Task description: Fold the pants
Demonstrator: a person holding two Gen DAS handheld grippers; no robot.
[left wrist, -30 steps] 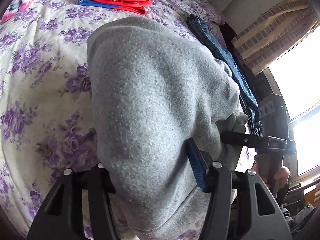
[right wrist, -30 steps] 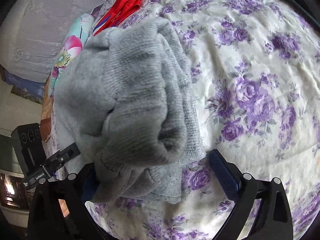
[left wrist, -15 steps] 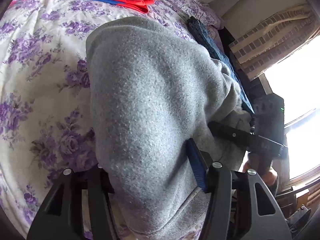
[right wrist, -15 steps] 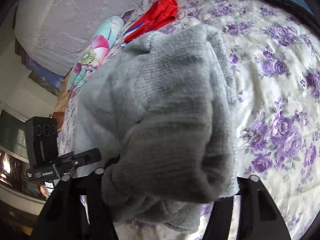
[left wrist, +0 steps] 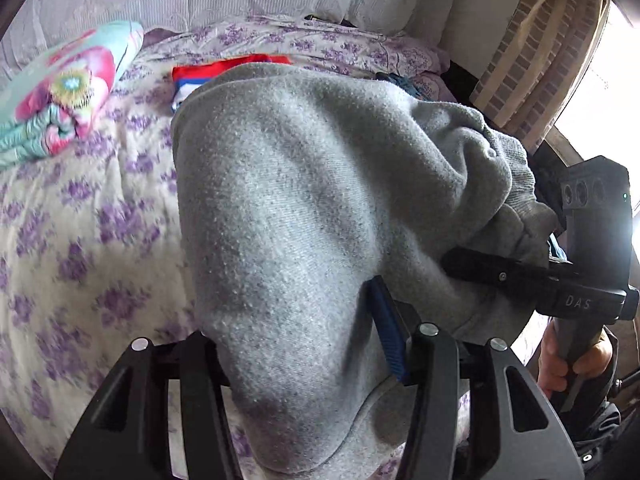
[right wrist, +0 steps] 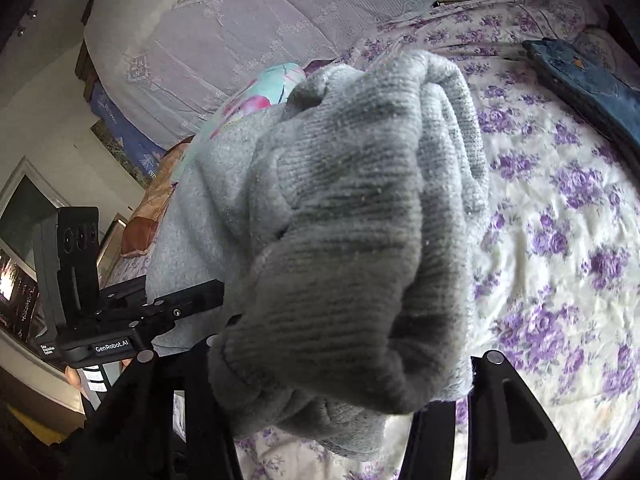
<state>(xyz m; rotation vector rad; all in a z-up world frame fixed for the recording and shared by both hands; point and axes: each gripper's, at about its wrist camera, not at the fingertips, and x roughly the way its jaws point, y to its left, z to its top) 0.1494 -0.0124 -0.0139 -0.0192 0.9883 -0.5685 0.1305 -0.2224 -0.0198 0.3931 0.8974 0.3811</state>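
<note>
The grey sweatpants (left wrist: 304, 208) hang bunched between both grippers, lifted above the floral bed (left wrist: 80, 248). My left gripper (left wrist: 296, 344) is shut on the pants' edge; the cloth fills the gap between its fingers and a blue pad (left wrist: 386, 332) shows. My right gripper (right wrist: 332, 376) is shut on the ribbed cuff end of the pants (right wrist: 352, 220), which covers its fingertips. The right gripper also shows in the left wrist view (left wrist: 520, 276), and the left gripper shows in the right wrist view (right wrist: 152, 312).
Folded red, white and blue shorts (left wrist: 224, 72) and a rolled floral cloth (left wrist: 60, 96) lie at the far side of the bed. Blue jeans (right wrist: 588, 80) lie at the bed's right edge (right wrist: 560, 240). A lace-covered headboard (right wrist: 240, 32) is behind; a window is at the right.
Both grippers have lifted the pants higher and tilted upward, so the headboard and far bed edge have come into view. The grips on the cloth are unchanged.
</note>
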